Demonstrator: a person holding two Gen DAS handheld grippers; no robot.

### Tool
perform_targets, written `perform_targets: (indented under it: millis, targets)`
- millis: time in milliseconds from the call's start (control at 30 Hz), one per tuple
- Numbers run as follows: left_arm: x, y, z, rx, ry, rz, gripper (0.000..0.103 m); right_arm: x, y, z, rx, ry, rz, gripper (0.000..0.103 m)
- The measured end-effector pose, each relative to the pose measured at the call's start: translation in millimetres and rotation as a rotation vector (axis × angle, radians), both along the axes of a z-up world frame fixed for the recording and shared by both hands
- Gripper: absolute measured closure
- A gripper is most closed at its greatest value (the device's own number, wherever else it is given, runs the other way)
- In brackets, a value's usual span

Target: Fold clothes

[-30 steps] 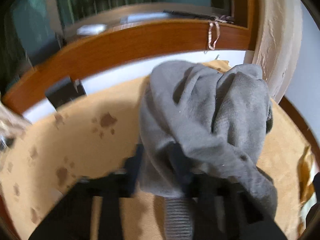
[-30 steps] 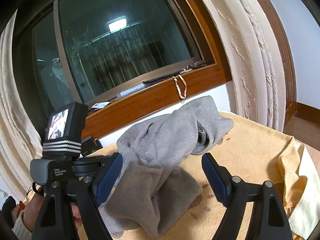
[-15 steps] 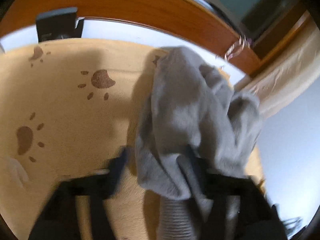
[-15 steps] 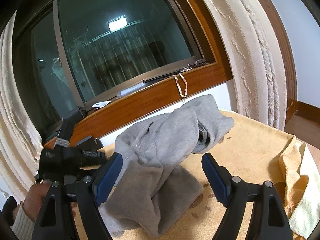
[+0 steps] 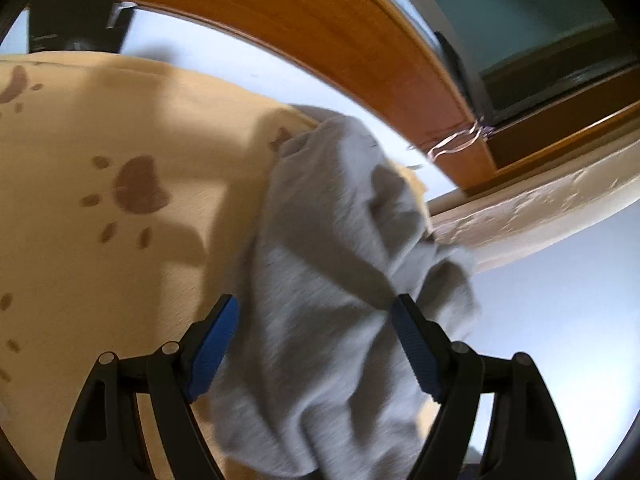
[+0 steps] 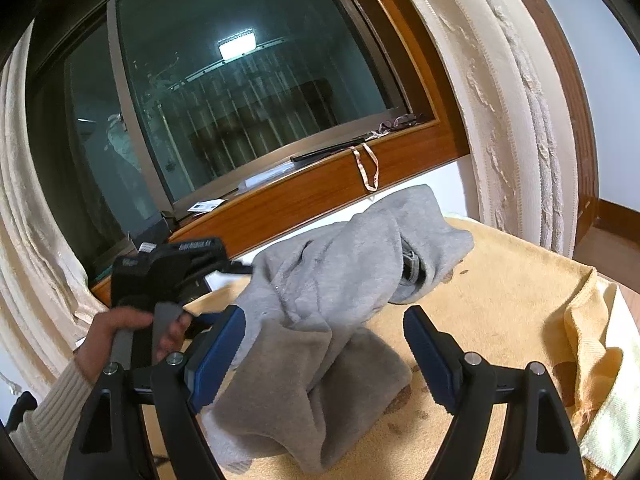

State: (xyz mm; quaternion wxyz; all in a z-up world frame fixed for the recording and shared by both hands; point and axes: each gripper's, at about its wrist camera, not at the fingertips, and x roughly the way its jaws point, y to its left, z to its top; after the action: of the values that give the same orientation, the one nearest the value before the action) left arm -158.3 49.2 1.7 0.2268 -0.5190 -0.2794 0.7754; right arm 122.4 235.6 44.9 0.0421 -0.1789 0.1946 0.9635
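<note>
Grey garment (image 6: 340, 280) heaped in a crumpled mound on the tan paw-print blanket (image 6: 512, 280) covering the surface, just below the wooden window sill (image 6: 320, 188). Left tongs (image 5: 314, 344) released, jaws spread wide, blue pads (image 5: 212, 352) on either side of the cloth and not pressing it — grey fabric bunched between and under them (somewhat blurred in the left wrist view). Right tongs (image 6: 324, 356) likewise released, jaws wide apart, the near fold of the garment lying between them, left pad close beside the cloth, right pad clear of it over bare blanket. In the right wrist view, a hand (image 6: 132, 332) in a cream ribbed sleeve (image 6: 48, 412) wrapped around the black handle of the left tool, at the garment's left edge. Pale curtain (image 6: 512, 92) hanging at the right of the dark window — a thin looped band (image 6: 368, 170) dangling over the sill.
</note>
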Motion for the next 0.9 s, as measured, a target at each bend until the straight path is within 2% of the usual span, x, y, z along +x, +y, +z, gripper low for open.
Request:
perform_targets:
  millis: [67,167,300,367,400,433,467,633,900]
  targets:
    - [-8.1,7.1,2.0,-0.005,0.004,-0.015,0.021,-0.5,-1.1,-0.1,-0.001,-0.001,0.010,0.020]
    - [-18.5,16.9,-1.3,-0.056,-0.008,-0.034,0.021,-1.2,-2.3,-0.5,-0.004,-0.004,0.020,0.020]
    - [-34.1,26.5,-21.9,-0.126,-0.067,-0.046,0.021,-1.9,-3.0,-0.9,-0.011,-0.009,0.026,0.020]
    - [-34.6,31.0,-27.8,-0.172,-0.072,-0.051,0.027,-1.7,-2.3,-0.8,-0.013,-0.009,0.023,0.020]
    - [-32.5,32.1,-27.2,-0.195,-0.057,-0.050,0.041,-1.6,-1.7,-0.7,-0.013,-0.009,0.020,0.020]
    - [-30.5,32.3,-28.0,-0.209,-0.056,-0.049,0.070,-1.6,-1.1,-0.6,-0.013,-0.009,0.018,0.020]
    - [-28.6,31.9,-29.7,-0.218,-0.065,-0.049,0.078,-1.8,-0.4,-0.5,-0.015,-0.009,0.016,0.020]
    - [-11.4,6.2,-19.6,-0.121,-0.039,-0.007,0.090,-1.2,2.2,0.0,-0.018,-0.006,0.004,0.020]
    - [50.9,-50.4,19.4,0.020,0.073,-0.001,0.092,-0.5,5.1,2.6,-0.010,0.002,-0.021,0.020]
